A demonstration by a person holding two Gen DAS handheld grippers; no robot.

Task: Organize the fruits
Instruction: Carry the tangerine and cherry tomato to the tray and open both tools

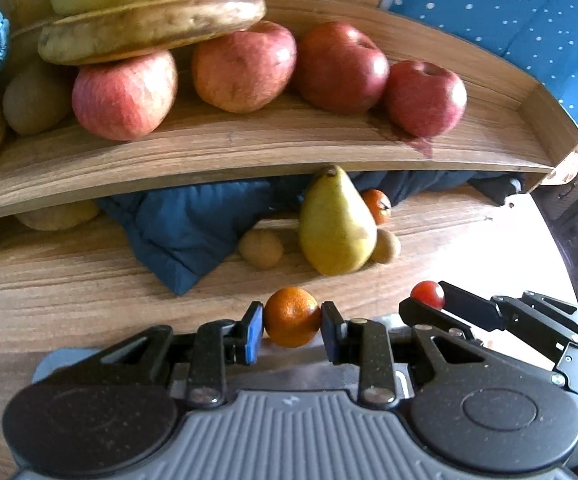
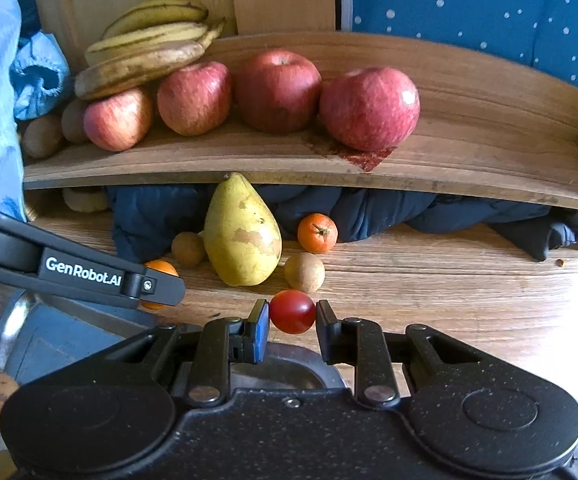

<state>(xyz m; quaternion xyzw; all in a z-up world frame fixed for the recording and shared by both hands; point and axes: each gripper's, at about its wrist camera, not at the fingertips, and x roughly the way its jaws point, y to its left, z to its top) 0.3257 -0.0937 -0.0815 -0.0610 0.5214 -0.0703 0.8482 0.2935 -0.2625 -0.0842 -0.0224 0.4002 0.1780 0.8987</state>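
A small orange is pinched between the pads of the left gripper, just above the front part of the wooden worktop. A cherry tomato sits between the fingertips of the right gripper: the left pad is touching it, while a thin gap seems to show at the right pad, so a firm grip cannot be confirmed. In the left wrist view the same tomato is seen at the tip of the right gripper, just to the right of the orange.

Further back on the worktop, a yellow-green pear is stood upright with its tip at the front edge of the raised wooden shelf. Two small brown round fruits are placed beside the pear, one on each side, and a second small orange lies behind it to the right. A dark blue cloth is bunched under the shelf along the rear of the worktop.

On the shelf, four red apples are lined up in a row. At the left end, a bunch of bananas is rested on the leftmost apple, and brown kiwis are seen at the left edge. A reddish stain is visible on the shelf's front edge below the rightmost apple.
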